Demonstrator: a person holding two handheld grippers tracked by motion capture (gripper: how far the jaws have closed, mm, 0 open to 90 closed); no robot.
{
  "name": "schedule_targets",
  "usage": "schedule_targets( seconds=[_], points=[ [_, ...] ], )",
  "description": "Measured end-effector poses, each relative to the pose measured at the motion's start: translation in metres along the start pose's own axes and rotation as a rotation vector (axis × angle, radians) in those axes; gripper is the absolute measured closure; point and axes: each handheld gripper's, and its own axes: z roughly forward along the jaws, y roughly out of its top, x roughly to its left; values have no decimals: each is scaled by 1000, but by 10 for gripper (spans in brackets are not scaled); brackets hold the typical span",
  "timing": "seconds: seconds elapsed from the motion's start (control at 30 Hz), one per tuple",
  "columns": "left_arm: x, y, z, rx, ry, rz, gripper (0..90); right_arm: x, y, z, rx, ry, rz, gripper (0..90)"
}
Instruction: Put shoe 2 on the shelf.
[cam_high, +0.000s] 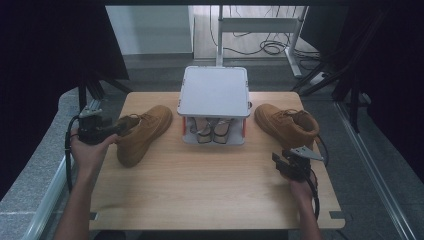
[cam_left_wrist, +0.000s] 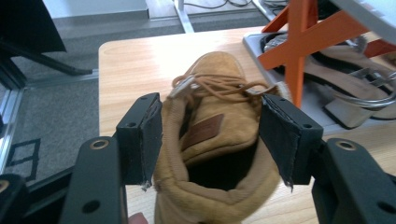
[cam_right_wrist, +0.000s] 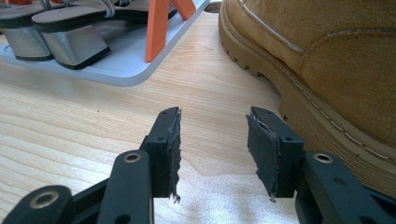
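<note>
Left gripper (cam_left_wrist: 212, 140): jaws spread, straddling the left boot (cam_left_wrist: 215, 154) collar without pinching. Right gripper (cam_right_wrist: 215, 149): jaws spread, empty, right boot (cam_right_wrist: 327, 70) beside them. Risk: soft collar folds, boot slips on counter (cam_high: 200, 190).

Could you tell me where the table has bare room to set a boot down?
The near half of the table, between both grippers, is bare wood. The far half is crowded: left boot, two-tier rack and right boot leave narrow gaps.

Tan suede boot (cam_high: 142, 134) upright on table's left side, laced, collar open, toe toward rack.
</note>
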Motion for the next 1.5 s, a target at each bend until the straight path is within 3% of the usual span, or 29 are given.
schedule_targets(
  seconds=[0.23,0.6,0.8,1.0,1.2,1.33,1.5],
  points=[
    [12,-2,11,30,13,-23,399,0,-1,0,0,-4,2,537],
    [23,-6,38,126,32,-27,416,-1,-2,1,5,-9,0,533],
    [23,-11,47,179,45,-2,518,-2,-4,1,11,-16,6,532],
    [23,-12,50,188,5,-32,623,-1,-5,1,13,-16,5,530],
    [21,-10,51,211,15,-25,682,-1,-5,1,13,-17,4,530],
    [21,-10,52,210,22,-30,695,0,-1,-3,-9,31,48,530],
    [21,-11,51,205,18,-35,699,8,13,-16,-49,68,23,527]
  ],
)
